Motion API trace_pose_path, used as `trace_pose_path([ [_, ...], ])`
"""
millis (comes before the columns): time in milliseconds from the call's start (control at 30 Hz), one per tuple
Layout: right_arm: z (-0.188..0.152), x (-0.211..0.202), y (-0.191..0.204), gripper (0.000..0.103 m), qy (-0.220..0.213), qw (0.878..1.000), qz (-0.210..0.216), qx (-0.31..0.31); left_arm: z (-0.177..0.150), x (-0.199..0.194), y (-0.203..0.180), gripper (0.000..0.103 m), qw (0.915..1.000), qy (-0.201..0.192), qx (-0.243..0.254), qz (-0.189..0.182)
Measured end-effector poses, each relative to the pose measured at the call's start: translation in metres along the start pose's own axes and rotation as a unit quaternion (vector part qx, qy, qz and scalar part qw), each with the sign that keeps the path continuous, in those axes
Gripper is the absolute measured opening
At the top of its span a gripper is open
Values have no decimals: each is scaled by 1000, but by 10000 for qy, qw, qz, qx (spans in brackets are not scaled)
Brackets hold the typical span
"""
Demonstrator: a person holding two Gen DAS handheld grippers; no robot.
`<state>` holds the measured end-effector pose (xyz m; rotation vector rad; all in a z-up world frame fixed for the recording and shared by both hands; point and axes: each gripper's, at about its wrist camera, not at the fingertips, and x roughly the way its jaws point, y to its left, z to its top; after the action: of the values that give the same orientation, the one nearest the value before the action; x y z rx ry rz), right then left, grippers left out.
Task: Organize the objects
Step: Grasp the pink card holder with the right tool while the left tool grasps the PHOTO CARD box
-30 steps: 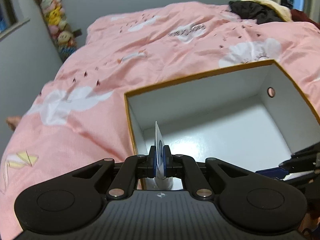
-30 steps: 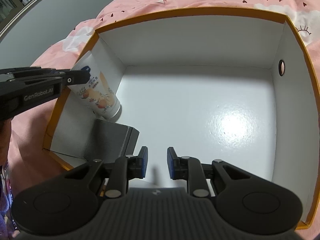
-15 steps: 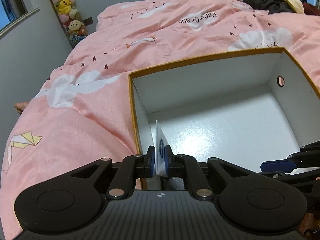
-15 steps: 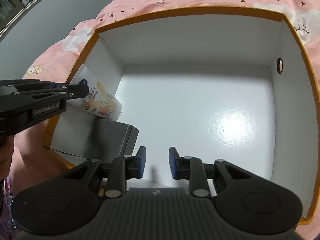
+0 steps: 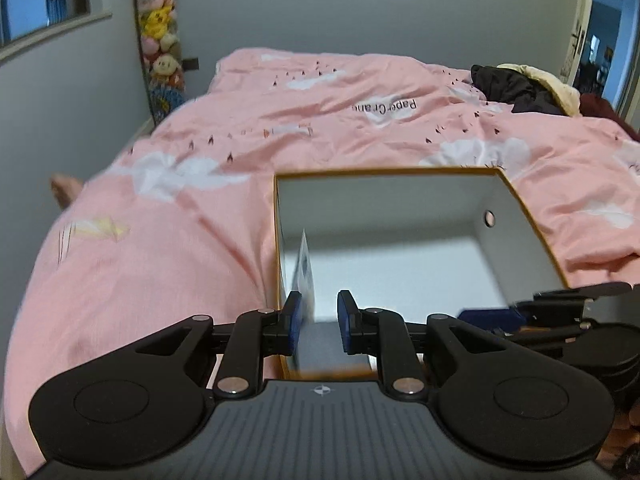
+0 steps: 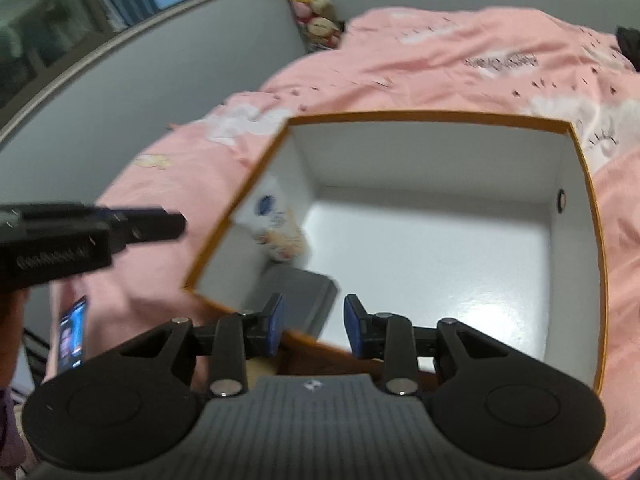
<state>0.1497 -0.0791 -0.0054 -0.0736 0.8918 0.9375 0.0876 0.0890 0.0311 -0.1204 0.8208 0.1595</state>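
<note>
An orange-rimmed box [image 5: 516, 196] with a white inside lies on the pink bed; it also shows in the right wrist view [image 6: 432, 116]. A white tube with a blue logo and peach print [image 6: 276, 224] leans against the box's left inner wall, above a grey box [image 6: 304, 296] in the near left corner. In the left wrist view the tube [image 5: 304, 276] shows edge-on. My left gripper [image 5: 318, 322] is open just behind the tube, over the box's near left corner. My right gripper [image 6: 314, 330] is open and empty over the box's near edge.
The pink duvet [image 5: 200, 240] covers the bed. Dark and cream clothes [image 5: 516, 88] lie at the far right. Stuffed toys [image 5: 158, 48] hang by the grey wall. A phone [image 6: 72, 332] lies on the duvet left of the box.
My left gripper has opened and let go of the tube, which now leans inside the box. Both grippers have pulled back and tilted up; the right has opened wider.
</note>
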Motion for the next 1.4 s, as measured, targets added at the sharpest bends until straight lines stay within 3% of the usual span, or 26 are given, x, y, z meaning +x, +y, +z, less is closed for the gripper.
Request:
trace_pose_path([
  [133,-16,-6,15,35,298,9991,169,-234,-26,-4,2,31,9990,339,-236,-184],
  [400,-64,9,32,36,1439,9888,173,-347,-76,2,-3,31,9895,1232,-478,-593],
  [500,-76,11,39,43,1678,9844,202,-488,-90,2,-6,32,9848,1455,-622,-711],
  [600,-86,11,46,51,1877,9796,160,-700,-101,2,-4,41,9797,1659,-829,-767],
  [633,-90,11,48,51,1930,9782,165,-751,-105,3,-5,46,9789,1688,-865,-765],
  [800,-108,17,56,58,2230,9701,200,-933,-113,-1,-8,47,9784,1688,-878,-814],
  [933,-117,25,54,59,2282,9684,1,-1011,-117,-3,-8,47,9793,1681,-811,-785],
  [1167,-132,42,69,70,2328,9565,-349,-1722,-121,4,-14,48,9805,1688,-722,-702],
  [1233,-132,40,68,68,2299,9579,-358,-1684,-122,4,-13,47,9804,1668,-761,-721],
  [1400,-129,19,70,44,2010,9639,-386,-1703,-123,1,-8,47,9801,1619,-857,-768],
])
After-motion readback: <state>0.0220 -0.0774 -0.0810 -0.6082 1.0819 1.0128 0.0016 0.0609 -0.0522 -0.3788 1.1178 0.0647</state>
